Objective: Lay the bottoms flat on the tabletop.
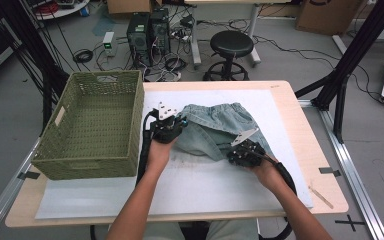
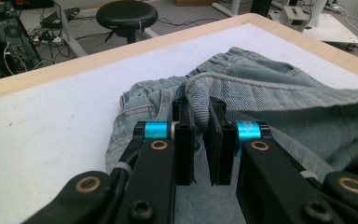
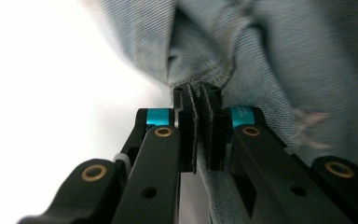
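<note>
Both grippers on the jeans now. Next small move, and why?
Probably lift both together and carry toward the basket. The left gripper is shut on a fold of the jeans, the right gripper is shut on a hem edge, and the jeans lie bunched on the mat.

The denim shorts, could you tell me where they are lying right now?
In the high view, the denim shorts lie on the white mat, right of the green basket, pinched by the left gripper and right gripper.
</note>
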Available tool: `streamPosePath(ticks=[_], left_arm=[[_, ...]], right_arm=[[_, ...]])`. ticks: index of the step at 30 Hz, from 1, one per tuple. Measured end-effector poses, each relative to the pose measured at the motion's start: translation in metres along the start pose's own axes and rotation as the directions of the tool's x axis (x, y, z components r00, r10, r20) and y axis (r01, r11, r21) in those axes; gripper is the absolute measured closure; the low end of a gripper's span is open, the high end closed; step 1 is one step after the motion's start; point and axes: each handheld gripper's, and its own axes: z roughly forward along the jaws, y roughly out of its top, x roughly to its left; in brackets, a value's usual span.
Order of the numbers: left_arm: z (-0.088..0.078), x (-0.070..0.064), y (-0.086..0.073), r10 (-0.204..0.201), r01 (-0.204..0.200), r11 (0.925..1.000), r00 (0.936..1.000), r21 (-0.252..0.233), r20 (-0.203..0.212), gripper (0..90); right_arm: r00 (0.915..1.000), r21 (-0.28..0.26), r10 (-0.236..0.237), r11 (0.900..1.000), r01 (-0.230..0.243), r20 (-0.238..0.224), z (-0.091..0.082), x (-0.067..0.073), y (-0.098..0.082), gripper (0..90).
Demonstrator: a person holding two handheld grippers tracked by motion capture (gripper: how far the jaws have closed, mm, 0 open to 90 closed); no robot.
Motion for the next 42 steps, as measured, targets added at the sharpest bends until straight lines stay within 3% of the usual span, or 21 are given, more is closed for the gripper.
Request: streamPosePath(ticks=[1,2,4,6,8,10,14,17,22,24,25,28,29,32,34,35,37,42], left_arm=[[0.0,0.0,0.0,0.0,0.0,1.0,1.0,0.0,0.0,82.3],[0.0,0.001,0.0,0.003,-0.003,1.0,1.0,0.006,-0.001,82.3],[0.001,0.001,-0.001,-0.002,0.002,0.9999,1.0,0.011,0.001,82.3],[0.001,-0.001,-0.002,-0.001,0.001,0.9999,1.0,0.011,0.001,82.3],[0.0,-0.002,-0.002,0.005,-0.005,0.9999,1.0,0.012,0.004,82.2],[0.0,-0.002,-0.002,0.004,-0.004,1.0,1.0,0.009,0.006,82.2],[-0.002,-0.003,-0.002,0.006,-0.006,1.0,1.0,0.006,0.008,82.2],[-0.002,-0.004,-0.002,0.007,-0.007,1.0,0.9999,0.002,0.009,82.2],[-0.009,-0.005,-0.004,0.014,-0.014,0.9999,0.9997,-0.002,0.021,81.9],[-0.014,-0.005,-0.005,0.015,-0.015,0.9999,0.9995,-0.004,0.027,81.9],[-0.017,-0.006,-0.006,0.014,-0.014,0.9999,0.9994,-0.006,0.031,82.0],[-0.033,-0.009,-0.011,0.04,-0.04,0.9992,0.9979,-0.002,0.051,82.0],[-0.033,-0.009,-0.011,0.04,-0.04,0.9992,0.9979,-0.002,0.051,82.0],[-0.047,-0.012,-0.019,0.052,-0.051,0.9987,0.9967,-0.003,0.063,82.0],[-0.057,-0.014,-0.027,0.059,-0.059,0.9982,0.9963,0.001,0.063,82.0],[-0.061,-0.015,-0.031,0.057,-0.058,0.9983,0.9962,0.006,0.065,81.9],[-0.071,-0.016,-0.04,0.054,-0.055,0.9984,0.9959,0.016,0.073,81.8],[-0.094,-0.016,-0.064,0.052,-0.056,0.9969,0.9955,0.055,0.08,80.5]], right_arm=[[0.9958,0.011,0.0,1.0,0.001,-0.091,-0.003,0.0,-0.002,86.8],[0.9903,0.011,-0.015,1.0,0.017,-0.138,-0.007,0.001,-0.005,86.7],[0.9886,-0.005,-0.02,1.0,0.019,-0.15,-0.017,0.001,-0.009,85.9],[0.9897,-0.026,-0.009,1.0,0.006,-0.143,-0.022,-0.001,-0.01,84.8],[0.9899,-0.11,0.016,0.993,-0.032,-0.141,-0.035,-0.003,-0.013,78.2],[0.9889,-0.128,0.025,0.991,-0.044,-0.146,-0.037,-0.002,-0.014,76.9],[0.9875,-0.174,-0.059,0.984,0.033,-0.146,-0.035,0.022,-0.014,75.8],[0.9931,-0.176,-0.079,0.982,0.063,-0.086,-0.023,0.037,-0.013,69.1],[0.9997,-0.171,-0.023,0.985,0.022,-0.004,-0.003,0.042,-0.005,66.6],[0.9997,-0.164,-0.025,0.986,0.024,-0.007,-0.001,0.042,-0.003,71.4],[0.9986,-0.146,-0.046,0.988,0.042,-0.025,0.001,0.045,-0.002,86.1],[0.9927,-0.146,-0.084,0.987,0.07,-0.087,-0.002,0.05,-0.005,88.5],[0.9927,-0.146,-0.084,0.987,0.07,-0.087,-0.002,0.05,-0.005,88.5],[0.98,-0.169,-0.123,0.981,0.096,-0.157,-0.012,0.056,-0.011,88.6],[0.971,-0.191,-0.128,0.978,0.089,-0.202,-0.02,0.057,-0.017,89.3],[0.9736,-0.214,-0.109,0.975,0.065,-0.201,-0.027,0.056,-0.022,82.9],[0.9764,-0.227,-0.101,0.972,0.056,-0.191,-0.031,0.055,-0.025,82.7],[0.9931,-0.306,0.0,0.951,-0.036,-0.117,-0.065,0.033,-0.049,76.4]])
